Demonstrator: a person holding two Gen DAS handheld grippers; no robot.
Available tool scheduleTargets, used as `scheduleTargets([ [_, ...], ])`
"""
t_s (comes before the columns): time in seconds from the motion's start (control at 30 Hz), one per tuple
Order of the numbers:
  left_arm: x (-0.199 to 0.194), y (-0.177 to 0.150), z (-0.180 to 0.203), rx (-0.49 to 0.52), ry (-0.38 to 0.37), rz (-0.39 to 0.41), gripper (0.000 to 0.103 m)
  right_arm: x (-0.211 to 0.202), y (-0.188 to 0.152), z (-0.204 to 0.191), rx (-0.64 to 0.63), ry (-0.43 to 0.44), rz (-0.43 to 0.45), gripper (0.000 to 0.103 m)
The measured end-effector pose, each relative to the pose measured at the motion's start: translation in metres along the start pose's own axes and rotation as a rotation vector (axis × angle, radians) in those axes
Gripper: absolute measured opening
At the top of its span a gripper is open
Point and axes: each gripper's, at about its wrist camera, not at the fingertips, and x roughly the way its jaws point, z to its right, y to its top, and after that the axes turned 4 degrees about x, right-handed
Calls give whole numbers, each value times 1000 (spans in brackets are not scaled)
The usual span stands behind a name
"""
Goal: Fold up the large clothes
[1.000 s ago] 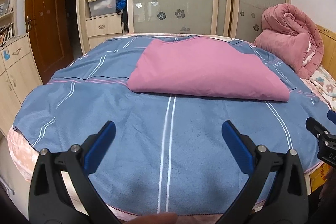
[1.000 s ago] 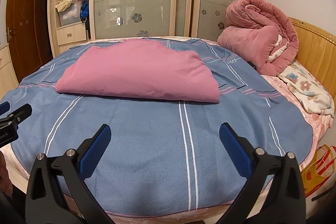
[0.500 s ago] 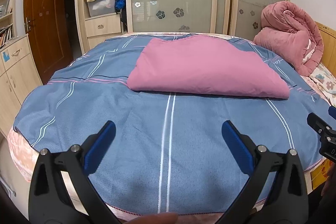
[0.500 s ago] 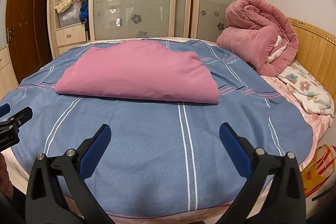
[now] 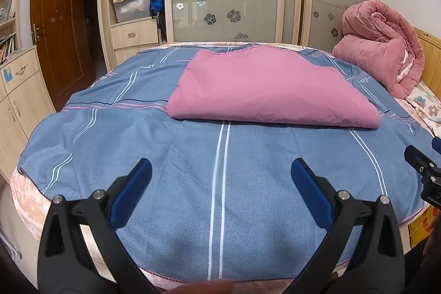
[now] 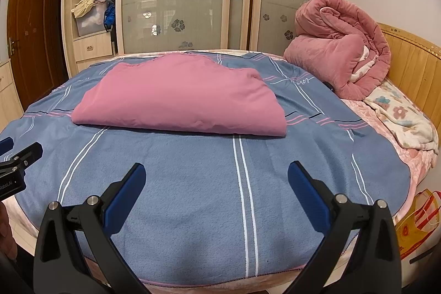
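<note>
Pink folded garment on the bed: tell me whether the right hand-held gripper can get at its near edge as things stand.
Probably yes. The right hand-held gripper is open and empty, and only bare blue blanket lies between it and the pink folded garment. The rolled pink quilt sits off to the side.

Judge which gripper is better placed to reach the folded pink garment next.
Neither clearly. Left gripper and right gripper are both open, level over the blue blanket, short of the pink garment. Left faces its left end, right its right end.

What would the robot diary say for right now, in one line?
left gripper: open, empty | right gripper: open, empty | pink garment: folded on blue blanket
</note>
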Motion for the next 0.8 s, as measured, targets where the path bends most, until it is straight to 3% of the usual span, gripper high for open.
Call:
scheduleTargets([
  [0.8,1,0,0,2,0,-2,101,-1,1,2,1,-1,1,102],
])
